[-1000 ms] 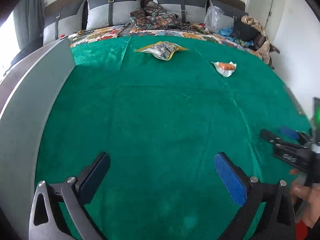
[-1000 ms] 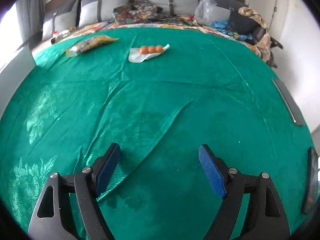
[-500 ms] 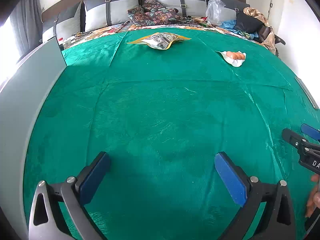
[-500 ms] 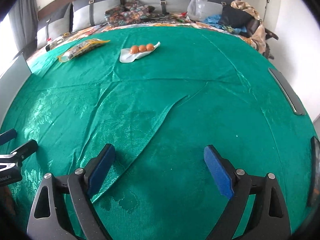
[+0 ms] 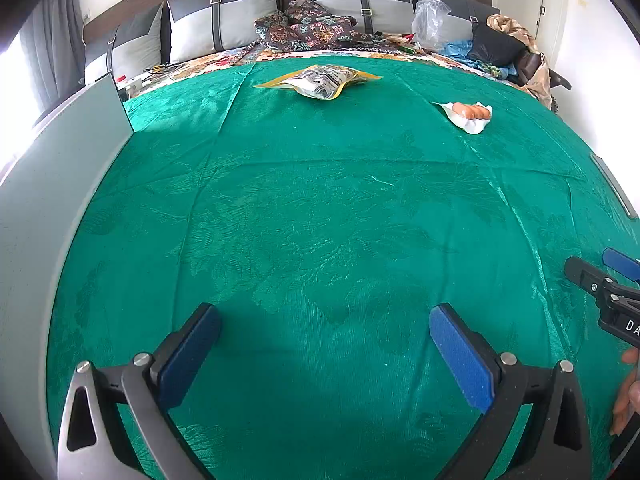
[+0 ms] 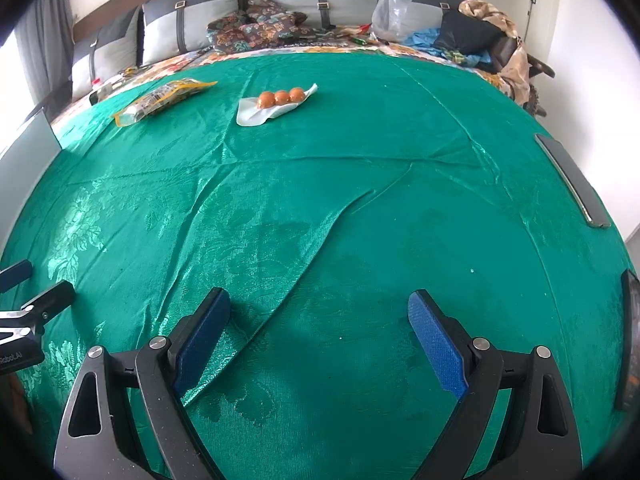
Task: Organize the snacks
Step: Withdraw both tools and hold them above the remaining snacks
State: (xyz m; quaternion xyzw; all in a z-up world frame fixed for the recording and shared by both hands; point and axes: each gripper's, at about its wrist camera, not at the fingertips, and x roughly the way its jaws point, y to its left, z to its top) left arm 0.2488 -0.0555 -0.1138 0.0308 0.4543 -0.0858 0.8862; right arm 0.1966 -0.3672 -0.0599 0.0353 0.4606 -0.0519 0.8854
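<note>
A yellow-edged snack bag [image 5: 322, 80] lies flat at the far side of the green cloth; it also shows in the right wrist view [image 6: 164, 96]. A white pack with three orange balls [image 5: 470, 116] lies to its right; the right wrist view shows it too [image 6: 276, 104]. My left gripper [image 5: 324, 332] is open and empty above the near cloth. My right gripper [image 6: 320, 328] is open and empty, also over the near cloth, and its tip shows at the right edge of the left wrist view [image 5: 600, 284]. Both snacks are far from both grippers.
A grey panel [image 5: 52, 184] stands along the left edge of the cloth. A dark flat bar [image 6: 572, 180] lies at the right edge. Cushions, patterned cloth [image 5: 308, 28] and bags [image 6: 468, 32] are heaped behind the table. A fold [image 6: 320, 240] runs across the cloth.
Both grippers have tilted and drawn back a little, so the snacks sit lower in view. Both stay open. The snacks have not moved.
</note>
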